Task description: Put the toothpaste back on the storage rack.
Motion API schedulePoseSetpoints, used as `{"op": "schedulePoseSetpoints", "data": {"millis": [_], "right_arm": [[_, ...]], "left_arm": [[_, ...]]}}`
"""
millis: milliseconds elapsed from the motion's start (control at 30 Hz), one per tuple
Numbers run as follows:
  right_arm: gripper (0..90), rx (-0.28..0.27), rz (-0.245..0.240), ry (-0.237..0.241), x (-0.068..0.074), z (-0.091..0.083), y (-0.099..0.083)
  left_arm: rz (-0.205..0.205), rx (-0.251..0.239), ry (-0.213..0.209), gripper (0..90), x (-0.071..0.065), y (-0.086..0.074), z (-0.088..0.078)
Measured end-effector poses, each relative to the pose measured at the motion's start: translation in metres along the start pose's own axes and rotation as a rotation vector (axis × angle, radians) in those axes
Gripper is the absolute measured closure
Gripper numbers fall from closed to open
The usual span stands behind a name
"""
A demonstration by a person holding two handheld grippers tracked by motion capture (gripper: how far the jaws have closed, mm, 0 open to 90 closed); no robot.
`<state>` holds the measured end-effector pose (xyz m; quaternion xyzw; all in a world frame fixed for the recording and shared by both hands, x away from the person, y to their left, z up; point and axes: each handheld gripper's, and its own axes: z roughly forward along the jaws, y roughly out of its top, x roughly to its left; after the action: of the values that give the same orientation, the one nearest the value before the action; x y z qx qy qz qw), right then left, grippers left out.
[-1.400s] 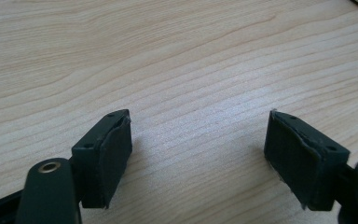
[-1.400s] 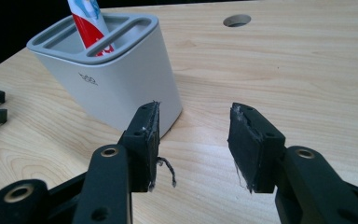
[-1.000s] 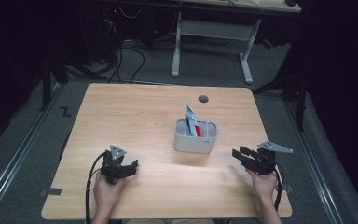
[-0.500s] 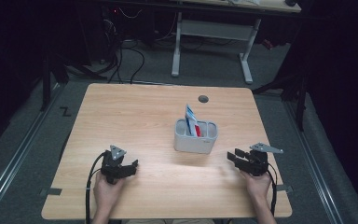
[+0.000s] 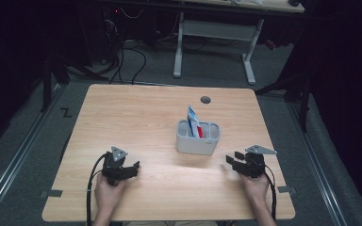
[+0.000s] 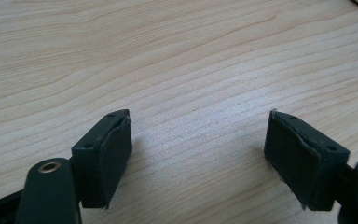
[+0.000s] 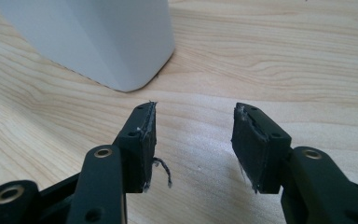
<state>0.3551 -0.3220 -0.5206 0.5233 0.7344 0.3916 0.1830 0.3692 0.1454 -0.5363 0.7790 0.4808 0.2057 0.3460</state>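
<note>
**Both grippers empty and low, the holder between them**

In the high view the grey holder point(image 5: 198, 137) stands upright just right of the frame's centre, on the bare wooden table point(image 5: 136, 108). A blue, white and red tube point(image 5: 193, 121) leans out of its left compartment, top tilted toward the upper left; the other compartments look empty, though their depths are hidden.

The left gripper point(image 5: 131, 170) lies at the lower left of that view, well apart from the holder. Its own view shows the jaws spread wide with only wood grain between them, so it looks parked rather than working.

The right gripper point(image 5: 232, 161) sits at the lower right, near the holder's right end and aimed toward it. Earlier frames show it higher and farther right; its jaws have just been opening, and nothing lies between them (only a frayed thread hangs off one pad). In the right gripper view the holder's pale corner point(image 7: 121, 56) fills the upper left, close but untouched. That low, open approach suggests a grasp on the holder's wall or a reach for the tube.
</note>
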Motion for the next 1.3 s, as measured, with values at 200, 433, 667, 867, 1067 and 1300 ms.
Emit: {"op": "schedulePoseSetpoints", "data": {"millis": [200,433,667,867,1067,1300], "right_arm": [[49.7,0.016,-0.023,-0.021,0.001,0.004,-0.002],[49.4,0.031,-0.034,-0.032,0.003,0.007,-0.005],[48.4,0.046,-0.052,-0.046,0.005,0.009,-0.006],[47.1,0.058,-0.1,-0.075,0.009,0.01,-0.006],[41.1,0.069,-0.126,-0.098,0.012,0.01,-0.007],[38.4,0.072,-0.131,-0.088,0.012,0.011,-0.007]], "left_arm": [[0.0,0.0,0.0,23.5,0.0,0.0,0.0],[0.0,0.0,0.0,23.5,0.0,0.0,0.0],[0.0,0.0,0.0,23.6,0.0,0.0,0.0],[0.0,0.0,0.001,23.5,0.0,0.0,0.0],[-0.001,0.0,0.001,23.6,0.0,0.0,0.0],[-0.001,0.0,0.001,23.6,0.0,0.0,0.0]]}}
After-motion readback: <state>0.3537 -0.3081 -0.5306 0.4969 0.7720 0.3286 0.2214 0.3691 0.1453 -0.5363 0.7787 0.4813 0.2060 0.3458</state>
